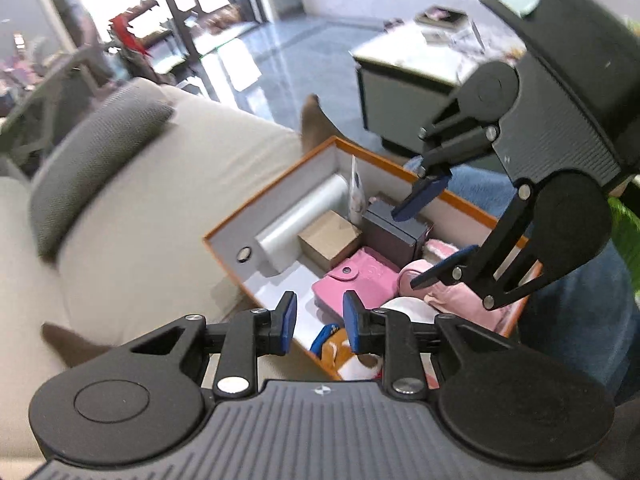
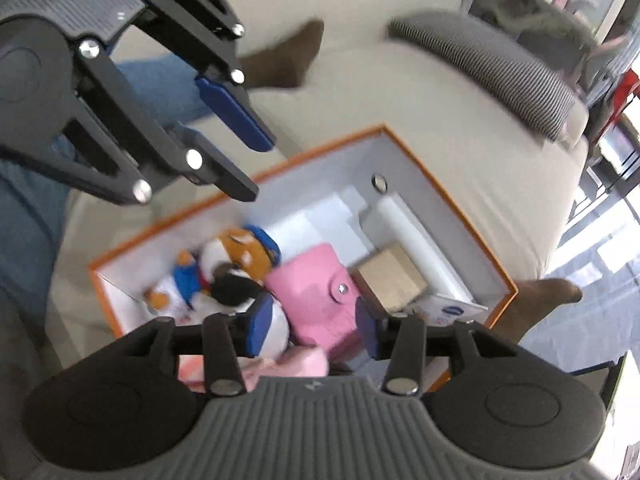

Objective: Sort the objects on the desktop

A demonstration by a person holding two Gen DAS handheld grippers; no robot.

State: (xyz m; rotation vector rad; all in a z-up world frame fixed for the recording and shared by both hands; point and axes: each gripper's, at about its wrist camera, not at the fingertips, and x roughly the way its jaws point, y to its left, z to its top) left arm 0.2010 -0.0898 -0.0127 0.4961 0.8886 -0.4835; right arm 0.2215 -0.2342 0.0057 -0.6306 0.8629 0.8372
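Both tools above orange-rimmed box [image 1: 240, 216] on beige sofa [image 1: 140, 208].
Left tool [image 1: 320, 322] and right tool [image 2: 312, 326] spread, gripping nothing. Box holds pink wallet [image 2: 316, 300], plush toy [image 2: 236, 260], cardboard carton [image 1: 330, 240], plastic roll [image 1: 300, 216].

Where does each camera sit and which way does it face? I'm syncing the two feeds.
Left wrist view: sits on the left gripper, looking down into the orange-rimmed white box on the beige sofa; the open right gripper shows too.
Right wrist view: sits on the open right gripper, looking down into the box from the opposite side; the left gripper, jeans and a brown sock show.
Shared: box, pink snap wallet, plush toy, both grippers.
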